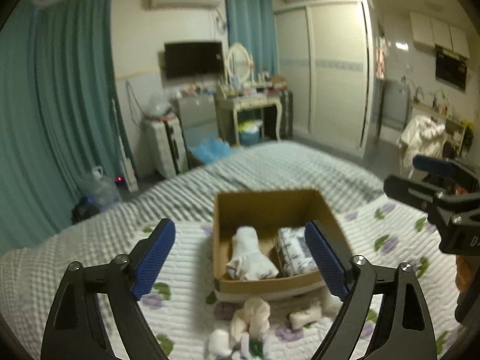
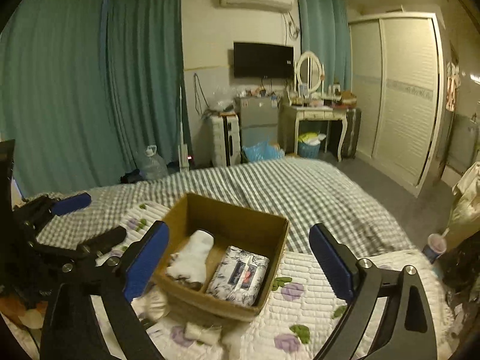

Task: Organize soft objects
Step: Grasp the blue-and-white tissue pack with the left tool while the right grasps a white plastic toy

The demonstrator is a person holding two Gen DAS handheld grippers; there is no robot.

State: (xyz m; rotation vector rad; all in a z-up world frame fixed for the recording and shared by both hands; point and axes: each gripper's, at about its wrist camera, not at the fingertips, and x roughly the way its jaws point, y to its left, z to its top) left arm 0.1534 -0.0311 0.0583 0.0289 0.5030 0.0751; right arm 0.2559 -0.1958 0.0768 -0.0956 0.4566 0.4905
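Observation:
An open cardboard box point(image 1: 270, 207) point(image 2: 210, 210) sits on the quilted floral bedcover. Inside lie a white sock bundle point(image 1: 249, 255) point(image 2: 192, 258) on the left and a patterned tissue pack point(image 1: 295, 252) point(image 2: 240, 276) on the right. Loose cream socks point(image 1: 252, 318) and a small rolled white piece point(image 1: 303, 316) point(image 2: 199, 331) lie on the cover in front of the box. My left gripper point(image 1: 240, 258) is open and empty above the box's near side; it also shows in the right wrist view point(image 2: 87, 219). My right gripper point(image 2: 237, 264) is open and empty over the box; it shows in the left wrist view point(image 1: 420, 174).
The bed has a grey checked blanket point(image 2: 285, 186) beyond the box. Teal curtains point(image 2: 75, 90), a water jug point(image 2: 153, 162), a dresser with mirror point(image 2: 315, 114) and a white wardrobe point(image 2: 399, 96) stand past the bed. A cup point(image 2: 435, 246) sits at the bed's right.

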